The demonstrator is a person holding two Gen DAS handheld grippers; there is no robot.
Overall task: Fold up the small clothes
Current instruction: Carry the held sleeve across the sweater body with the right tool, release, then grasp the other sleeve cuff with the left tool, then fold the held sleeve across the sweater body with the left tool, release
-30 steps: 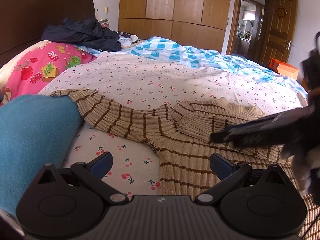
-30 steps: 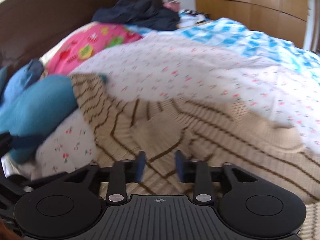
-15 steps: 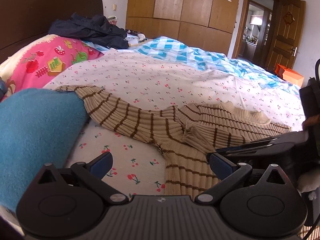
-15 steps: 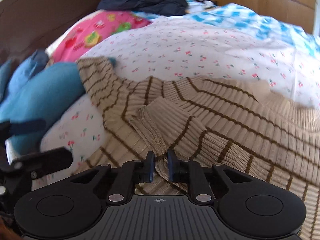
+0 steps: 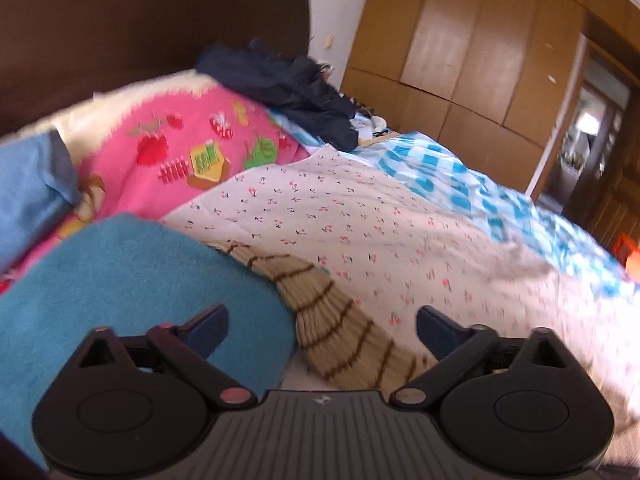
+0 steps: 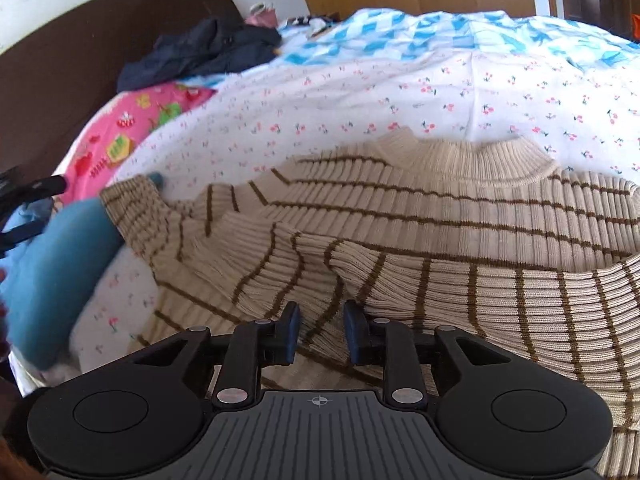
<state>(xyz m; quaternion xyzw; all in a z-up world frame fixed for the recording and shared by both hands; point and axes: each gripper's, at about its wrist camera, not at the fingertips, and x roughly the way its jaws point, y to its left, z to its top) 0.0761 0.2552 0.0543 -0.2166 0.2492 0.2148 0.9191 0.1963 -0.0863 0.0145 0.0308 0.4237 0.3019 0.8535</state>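
Note:
A beige ribbed sweater with brown stripes (image 6: 440,232) lies spread on the cherry-print bedspread (image 6: 360,100). One sleeve is folded across its body. The other sleeve (image 5: 328,320) stretches left toward a teal cushion (image 5: 120,288). My left gripper (image 5: 320,328) is open wide, hovering just above that stretched sleeve, with the sleeve between its fingers. My right gripper (image 6: 320,330) sits low over the folded sleeve near the sweater's middle, its jaws partly open with a narrow gap and sweater fabric showing between them.
A pink cartoon quilt (image 5: 180,152) and a dark jacket (image 5: 288,88) lie by the brown headboard (image 5: 120,28). A blue-checked blanket (image 5: 460,176) covers the far side. Wooden wardrobes (image 5: 460,52) stand behind. The teal cushion (image 6: 56,272) borders the sweater's left.
My left gripper has swung left to the stretched sleeve by the teal cushion. My right gripper's jaws, nearly shut on the folded sleeve half a second ago, have opened a little.

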